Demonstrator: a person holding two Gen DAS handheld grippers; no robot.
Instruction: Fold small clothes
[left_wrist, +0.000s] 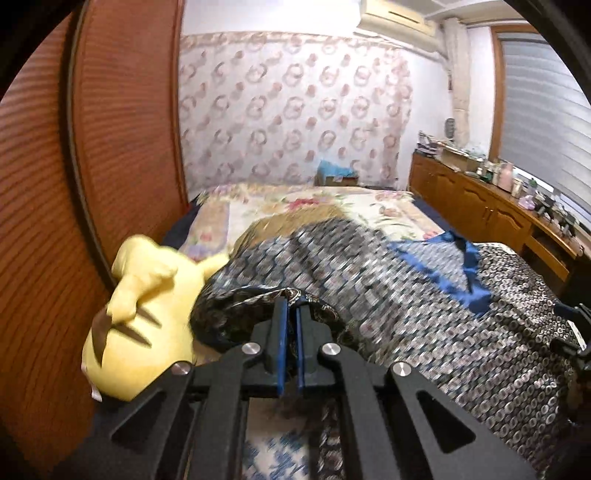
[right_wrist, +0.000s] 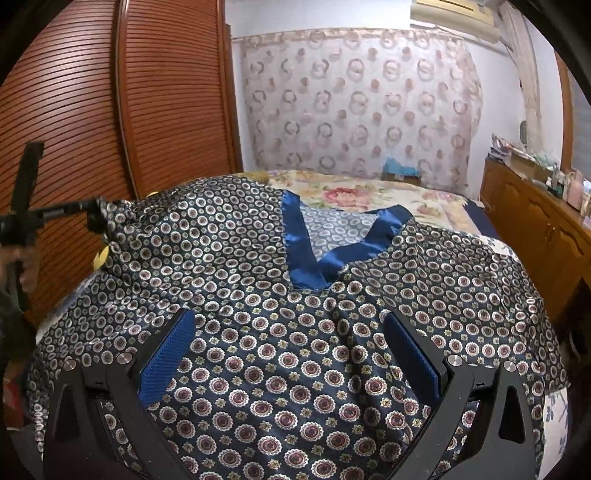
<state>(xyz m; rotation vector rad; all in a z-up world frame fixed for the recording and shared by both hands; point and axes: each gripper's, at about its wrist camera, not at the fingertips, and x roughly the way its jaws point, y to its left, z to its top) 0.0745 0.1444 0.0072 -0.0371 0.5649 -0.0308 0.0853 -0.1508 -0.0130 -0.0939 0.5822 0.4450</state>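
Note:
A dark blue top (right_wrist: 258, 266) with small ring and flower prints and a shiny blue V-neck trim (right_wrist: 299, 254) lies spread over the bed. My left gripper (left_wrist: 291, 308) is shut on a bunched edge of the top (left_wrist: 388, 295) and holds it raised. The right wrist view shows the same left gripper (right_wrist: 94, 218) at the far left, pinching the top's lifted left corner. My right gripper (right_wrist: 290, 317) stands open just over the top's lower middle. Its blue pads (right_wrist: 168, 365) are wide apart, with flat cloth under them and nothing pinched.
A yellow plush toy (left_wrist: 147, 314) lies at the bed's left side against the slatted wooden wardrobe door (left_wrist: 92, 147). The floral bedspread (left_wrist: 295, 199) shows beyond the top. A wooden cabinet (left_wrist: 480, 206) with clutter on it runs along the right wall. A person's hand (right_wrist: 22, 266) holds the left gripper's handle.

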